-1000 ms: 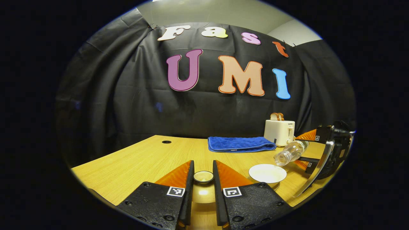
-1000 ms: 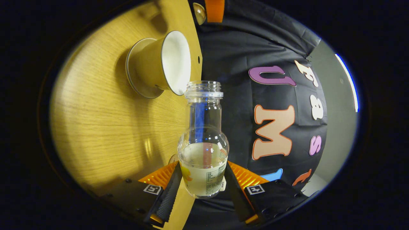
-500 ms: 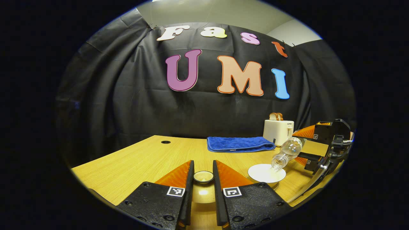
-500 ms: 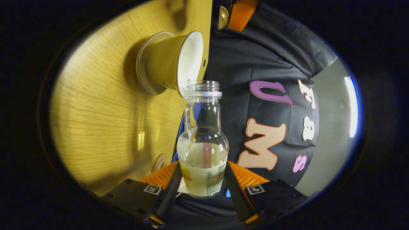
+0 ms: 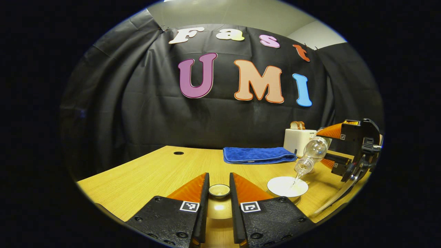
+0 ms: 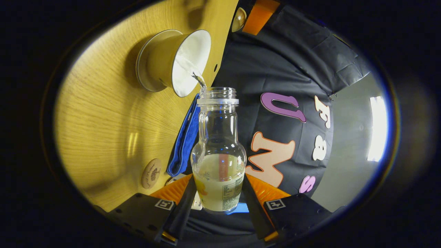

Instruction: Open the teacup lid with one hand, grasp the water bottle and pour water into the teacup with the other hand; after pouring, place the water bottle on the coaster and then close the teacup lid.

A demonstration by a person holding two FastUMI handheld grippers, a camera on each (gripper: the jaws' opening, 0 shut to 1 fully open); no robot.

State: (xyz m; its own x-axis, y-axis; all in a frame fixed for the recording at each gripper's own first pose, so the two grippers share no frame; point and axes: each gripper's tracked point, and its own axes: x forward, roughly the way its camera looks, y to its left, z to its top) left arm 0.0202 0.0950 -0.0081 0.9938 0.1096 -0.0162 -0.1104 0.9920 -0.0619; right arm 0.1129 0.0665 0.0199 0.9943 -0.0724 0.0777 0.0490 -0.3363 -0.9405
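**Water running from bottle into open teacup, lid held aside**

Far left on the wooden table (image 5: 144, 172), a small round hole sits near the back edge. Nothing else lies on that side.

Centre near: your left gripper (image 5: 219, 193) pinches the teacup lid (image 5: 219, 190) by its knob, both fingers pressed on it, the lid's dome showing low between them. It is held to the left of the cup, apart from it.

Centre far: a folded blue towel (image 5: 258, 155) lies flat near the back of the table.

Right of the lid: the teacup (image 5: 287, 186) stands open on the table, white inside. In the right gripper view the same cup (image 6: 172, 62) shows a thin stream of water entering at its rim from the bottle's mouth.

Above it: the water bottle (image 5: 310, 155) is tilted neck-down, mouth just over the cup. Your right gripper (image 6: 217, 196) clamps the bottle's (image 6: 218, 165) lower body, a finger pressed on either side.

Far right back: a white toaster (image 5: 298, 139) with bread in it stands behind the bottle.

In the right gripper view, the round coaster (image 6: 151, 173) lies on the table just beside the towel's (image 6: 184, 141) end, well apart from the cup.
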